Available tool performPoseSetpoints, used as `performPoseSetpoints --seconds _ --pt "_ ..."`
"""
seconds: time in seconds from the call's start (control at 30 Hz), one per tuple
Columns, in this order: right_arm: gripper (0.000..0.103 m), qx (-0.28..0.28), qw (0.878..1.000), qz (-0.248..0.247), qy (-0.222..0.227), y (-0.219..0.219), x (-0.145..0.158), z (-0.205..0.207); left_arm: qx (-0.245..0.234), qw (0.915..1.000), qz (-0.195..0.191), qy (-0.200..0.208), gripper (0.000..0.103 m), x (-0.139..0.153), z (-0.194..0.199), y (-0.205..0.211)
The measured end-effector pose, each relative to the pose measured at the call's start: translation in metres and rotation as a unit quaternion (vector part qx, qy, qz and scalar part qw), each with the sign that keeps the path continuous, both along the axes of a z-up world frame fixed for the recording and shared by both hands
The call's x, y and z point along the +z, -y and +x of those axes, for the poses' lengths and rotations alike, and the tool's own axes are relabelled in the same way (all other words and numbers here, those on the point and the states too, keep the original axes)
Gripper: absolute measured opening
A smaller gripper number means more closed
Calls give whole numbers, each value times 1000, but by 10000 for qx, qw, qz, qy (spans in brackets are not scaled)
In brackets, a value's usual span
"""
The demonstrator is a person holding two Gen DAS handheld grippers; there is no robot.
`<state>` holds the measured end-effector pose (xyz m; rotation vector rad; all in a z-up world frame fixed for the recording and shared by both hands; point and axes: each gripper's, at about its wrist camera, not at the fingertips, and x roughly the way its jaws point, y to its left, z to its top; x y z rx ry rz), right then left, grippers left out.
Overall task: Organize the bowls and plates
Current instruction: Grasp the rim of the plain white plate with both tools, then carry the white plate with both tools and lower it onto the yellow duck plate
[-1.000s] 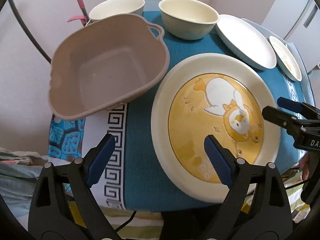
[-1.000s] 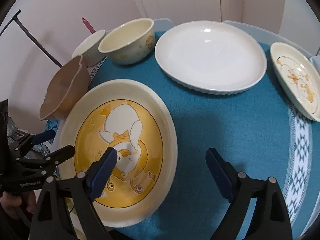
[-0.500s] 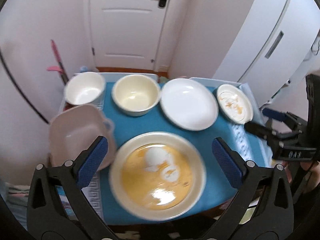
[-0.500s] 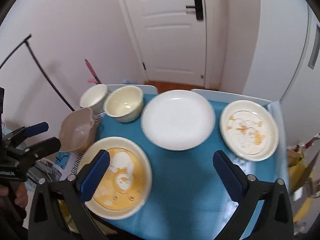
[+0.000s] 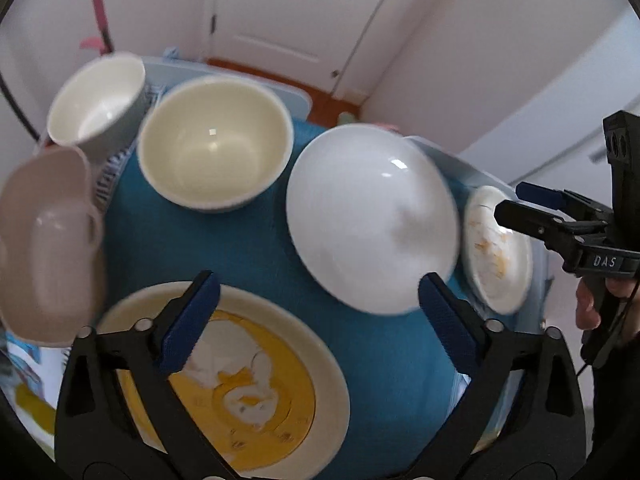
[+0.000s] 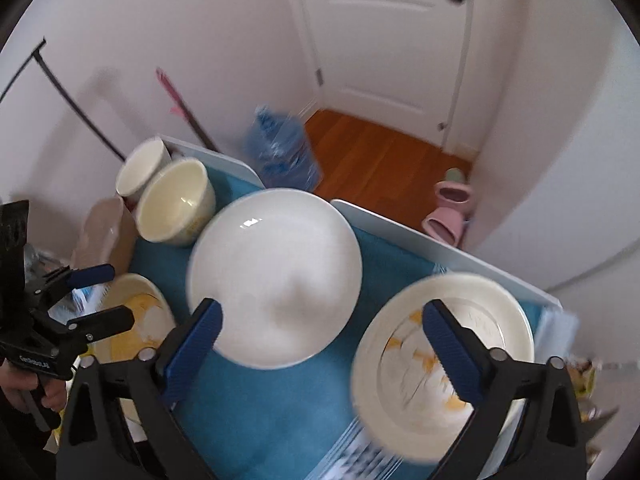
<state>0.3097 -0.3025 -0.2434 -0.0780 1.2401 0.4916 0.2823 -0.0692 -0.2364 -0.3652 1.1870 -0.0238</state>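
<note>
We had both grippers low over the yellow plate (image 5: 224, 380) a second ago; since then both pulled up and back, then swung across, so the views widened from one plate to the whole worktop (image 5: 360, 380).

Left gripper (image 5: 316, 332): jaws wide but closing a little, nothing between them, nothing held. The yellow plate lay under its left finger, the white plate (image 5: 372, 216) just ahead of its right finger. The cream bowl (image 5: 214, 142) and white bowl (image 5: 98, 96) sat further ahead to the left, and the beige tub (image 5: 44, 240) was off to the far left.

Right gripper (image 6: 320, 348): same story, jaws wide and easing in, empty. The white plate (image 6: 276, 276) was ahead of its left finger. The small patterned plate (image 6: 444, 364) sat under its right finger, not pinched as far as we could see; that part was blurred.

Nothing on the worktop had moved. All three plates and both bowls lay apart, unstacked, in the same spots as a second ago. So no progress on sorting yet; we read this as a pull-back and re-aim, not a pick.

Judgement: with the right gripper over the small patterned plate and the left over the yellow one, one of those was probably the next pick. Rims lay flat on the cloth, so getting a finger under an edge would be the hard part.
</note>
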Motion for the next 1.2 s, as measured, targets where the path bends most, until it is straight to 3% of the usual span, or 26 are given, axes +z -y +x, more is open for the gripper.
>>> performPoseSetpoints --seconds 0.13,0.3,0.37,0.43,0.5,0.6,1.2 --pt "61 429 9978 101 -500 1 -42 28 250 9993 -2 -292 80 -33 16 5" --pt "44 978 9925 199 -705 -6 -73 39 323 9984 105 -461 60 -56 25 9" --pt "35 1148 9903 187 -761 -7 -81 40 309 9984 225 -411 60 -59 28 13" --pt "32 1240 9890 209 -784 -6 -85 40 291 9985 181 -428 52 -61 31 15" --pt "28 1307 9885 219 -731 -6 -84 40 301 9983 198 -452 37 -65 33 17" --pt "20 1431 9865 265 -757 -6 -85 39 279 9982 318 -437 32 -68 34 22" --pt "19 1376 9892 91 -495 -4 -73 37 257 9977 469 -412 28 -63 37 31"
